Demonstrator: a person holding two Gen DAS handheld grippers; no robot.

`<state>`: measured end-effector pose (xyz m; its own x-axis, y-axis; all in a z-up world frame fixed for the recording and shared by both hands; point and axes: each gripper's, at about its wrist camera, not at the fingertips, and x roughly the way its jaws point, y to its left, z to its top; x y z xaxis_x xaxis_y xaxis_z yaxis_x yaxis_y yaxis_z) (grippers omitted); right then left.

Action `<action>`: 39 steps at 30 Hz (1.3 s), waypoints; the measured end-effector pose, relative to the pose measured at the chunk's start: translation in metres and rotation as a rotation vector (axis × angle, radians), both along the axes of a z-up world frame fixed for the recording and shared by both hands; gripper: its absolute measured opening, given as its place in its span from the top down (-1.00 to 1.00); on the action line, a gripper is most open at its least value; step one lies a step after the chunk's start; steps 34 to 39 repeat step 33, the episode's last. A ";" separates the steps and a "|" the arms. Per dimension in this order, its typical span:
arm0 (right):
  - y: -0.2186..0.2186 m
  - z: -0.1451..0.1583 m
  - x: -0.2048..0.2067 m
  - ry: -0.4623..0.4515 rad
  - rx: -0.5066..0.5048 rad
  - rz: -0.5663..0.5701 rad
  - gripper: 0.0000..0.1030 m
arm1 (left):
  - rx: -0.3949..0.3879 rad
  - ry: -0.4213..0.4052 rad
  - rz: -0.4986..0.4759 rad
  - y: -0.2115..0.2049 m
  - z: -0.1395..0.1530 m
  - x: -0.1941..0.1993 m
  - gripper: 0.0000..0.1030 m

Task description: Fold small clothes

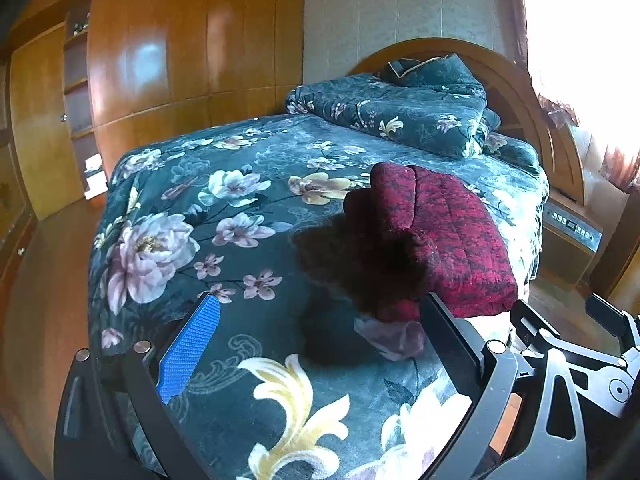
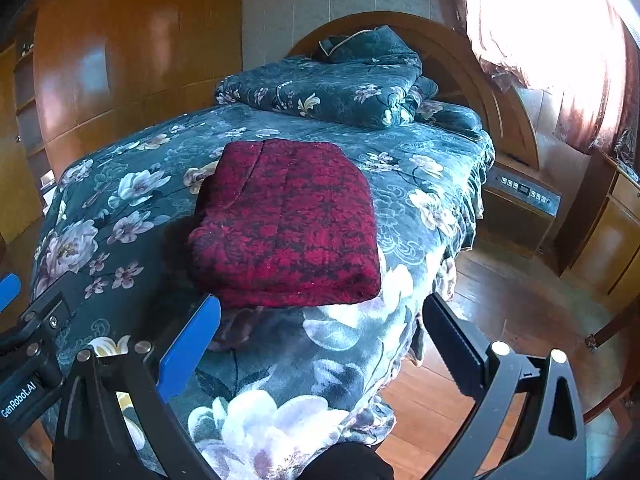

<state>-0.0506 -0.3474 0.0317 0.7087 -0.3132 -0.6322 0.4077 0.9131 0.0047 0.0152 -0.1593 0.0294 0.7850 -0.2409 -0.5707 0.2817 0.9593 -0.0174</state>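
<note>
The red-and-black quilted garment [image 2: 286, 220] is lying folded into a thick rectangle on the floral bedspread [image 2: 132, 200], toward the foot of the bed and nearer its window-side edge. The right gripper [image 2: 320, 344] is hovering just short of the garment's near edge, its blue and black fingers spread wide apart and holding nothing; the left gripper [image 1: 320, 344] is hanging at about nine o'clock from the garment, its fingers likewise spread and empty over bare bedspread. At twelve o'clock from the garment, a folded floral quilt [image 2: 328, 88] is sitting by the arched wooden headboard [image 2: 472, 64] with a dark pillow [image 2: 368, 46] on top. Glossy wooden wardrobes [image 1: 168, 52] are lining the wall at ten o'clock, a bright curtained window [image 2: 552, 40] is glowing at two o'clock, and a bedside unit [image 2: 524, 192] with a button panel is standing beside the headboard above the wooden floor [image 2: 500, 312]. The right view is showing the garment's whole top face; the left view is showing its rolled, shadowed side and the right gripper's frame [image 1: 580, 352] at its right.
</note>
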 end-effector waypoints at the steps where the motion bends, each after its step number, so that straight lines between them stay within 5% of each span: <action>1: 0.000 0.000 0.000 0.001 -0.001 0.001 -0.96 | 0.000 -0.001 0.000 0.000 0.000 0.000 -0.93; 39: 0.008 0.001 0.007 0.007 -0.005 0.026 -0.96 | -0.016 0.020 0.020 0.016 -0.006 0.006 -0.92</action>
